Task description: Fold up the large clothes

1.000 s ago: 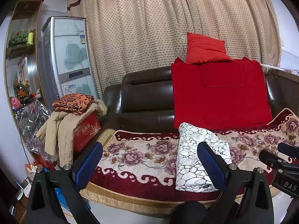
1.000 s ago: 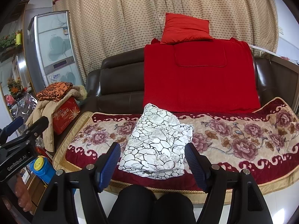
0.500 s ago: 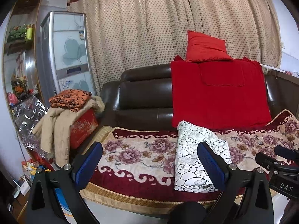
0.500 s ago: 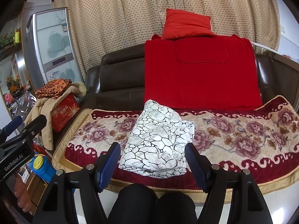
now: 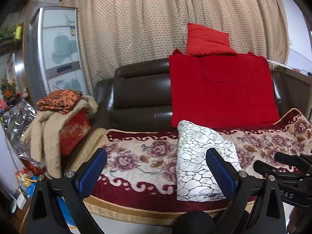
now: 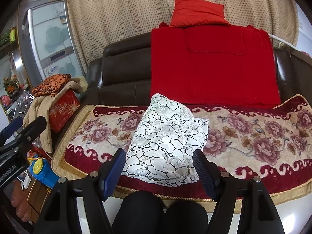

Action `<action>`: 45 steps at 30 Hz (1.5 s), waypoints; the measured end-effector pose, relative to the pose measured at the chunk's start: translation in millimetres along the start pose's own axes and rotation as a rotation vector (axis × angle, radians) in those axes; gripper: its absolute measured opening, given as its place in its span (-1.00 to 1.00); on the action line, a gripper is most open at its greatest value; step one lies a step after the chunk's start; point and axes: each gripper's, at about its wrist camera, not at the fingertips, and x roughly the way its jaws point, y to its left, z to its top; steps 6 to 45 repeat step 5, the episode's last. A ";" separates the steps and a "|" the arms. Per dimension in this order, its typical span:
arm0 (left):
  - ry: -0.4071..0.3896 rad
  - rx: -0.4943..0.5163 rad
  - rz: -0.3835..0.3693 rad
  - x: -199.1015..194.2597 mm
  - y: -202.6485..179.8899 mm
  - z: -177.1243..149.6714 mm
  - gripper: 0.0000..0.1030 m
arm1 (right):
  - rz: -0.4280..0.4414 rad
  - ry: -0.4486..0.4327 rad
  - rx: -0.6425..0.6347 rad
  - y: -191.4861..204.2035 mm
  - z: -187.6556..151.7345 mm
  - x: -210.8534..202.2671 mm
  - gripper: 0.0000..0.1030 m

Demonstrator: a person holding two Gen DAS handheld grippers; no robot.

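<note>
One white crackle-print garment (image 6: 165, 142), folded into a compact bundle, flat on the floral sofa cover (image 6: 253, 136) just beyond and between the right gripper (image 6: 159, 172) jaws (wide, empty). Left gripper (image 5: 156, 172) likewise wide and empty, bundle ahead of its right-hand jaw. Folding apparently finished; next move likely setting the bundle aside. Also one red cushion (image 6: 197, 12), one red blanket (image 6: 212, 66).
</note>
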 end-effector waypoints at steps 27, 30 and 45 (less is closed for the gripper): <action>0.031 -0.031 -0.066 27.4 -0.6 1.6 0.96 | -0.011 0.027 0.035 -17.0 7.0 26.2 0.45; 0.031 -0.031 -0.066 27.4 -0.6 1.6 0.96 | -0.011 0.027 0.035 -17.0 7.0 26.2 0.45; 0.031 -0.031 -0.066 27.4 -0.6 1.6 0.96 | -0.011 0.027 0.035 -17.0 7.0 26.2 0.45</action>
